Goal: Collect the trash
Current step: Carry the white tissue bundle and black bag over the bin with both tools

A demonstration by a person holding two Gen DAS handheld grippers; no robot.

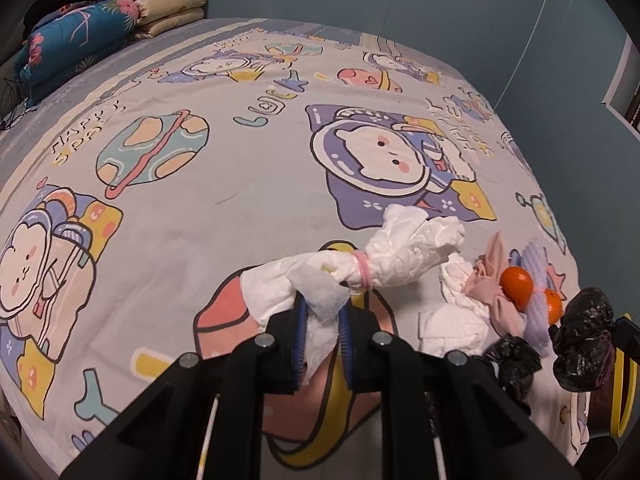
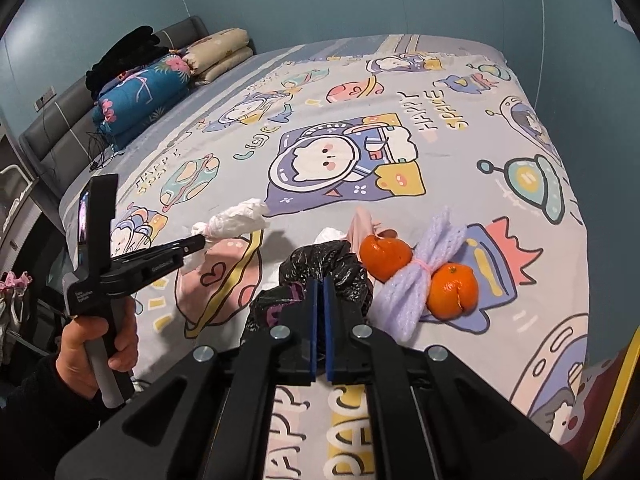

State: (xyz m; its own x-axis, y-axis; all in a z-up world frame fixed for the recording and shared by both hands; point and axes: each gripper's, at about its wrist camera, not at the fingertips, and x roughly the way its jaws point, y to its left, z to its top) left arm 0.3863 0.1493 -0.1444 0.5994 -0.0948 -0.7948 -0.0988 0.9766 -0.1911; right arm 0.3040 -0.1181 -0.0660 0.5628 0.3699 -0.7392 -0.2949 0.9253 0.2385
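My left gripper (image 1: 323,312) is shut on the tail of a white tissue bundle (image 1: 400,248) tied with a pink band, held just above the cartoon bedspread (image 1: 240,184). In the right wrist view that left gripper (image 2: 196,245) points right, gripped by a hand, with the tissue bundle (image 2: 240,220) sticking out past it. My right gripper (image 2: 320,280) is shut on a crumpled black plastic bag (image 2: 324,266) that bunches around its blue pads. The same black bag (image 1: 584,340) shows at the right edge of the left wrist view.
On the bedspread lie two oranges (image 2: 385,258) (image 2: 452,290), a lavender knitted bundle (image 2: 416,280), a pink cloth (image 2: 362,224) and loose white tissue (image 1: 456,320). Folded quilts (image 2: 144,92) are stacked by the grey headboard (image 2: 52,132). The blue wall (image 2: 320,0) runs behind the bed.
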